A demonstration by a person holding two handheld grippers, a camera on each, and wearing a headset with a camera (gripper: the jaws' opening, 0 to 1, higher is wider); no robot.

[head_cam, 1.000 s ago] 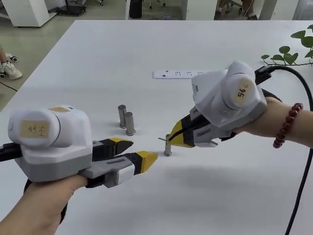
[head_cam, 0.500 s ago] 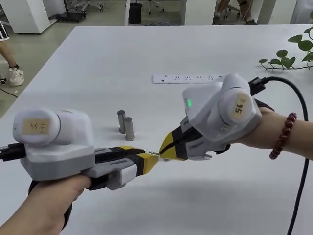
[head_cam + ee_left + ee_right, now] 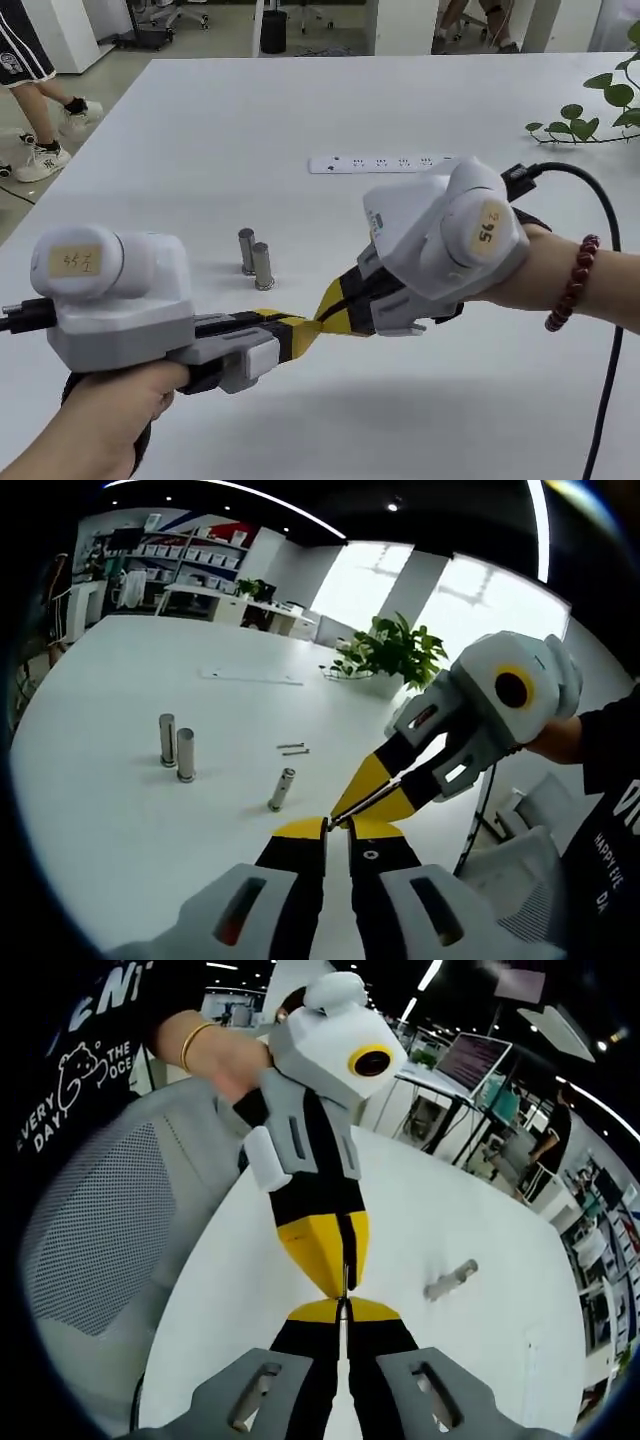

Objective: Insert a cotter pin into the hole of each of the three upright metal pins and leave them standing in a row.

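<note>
This is an open-plan office: a large white table (image 3: 200,120) carries a power strip (image 3: 385,162), with a plant (image 3: 600,115) at its right edge. Shelves (image 3: 190,552) line the far wall. A desk (image 3: 430,1080) with a monitor (image 3: 478,1058) stands beyond, and a mesh chair (image 3: 110,1230) is near.

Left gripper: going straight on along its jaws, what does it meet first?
The right gripper, almost at once: the two pairs of yellow tips stand nose to nose, with the thin cotter pin bridging them. Whether the tips touch is unclear.

Left tool (image 3: 306,329) yellow-black; right tool (image 3: 327,311) same; pins (image 3: 262,266) silver; table (image 3: 200,120) white; bracelet (image 3: 572,283) dark red.
</note>
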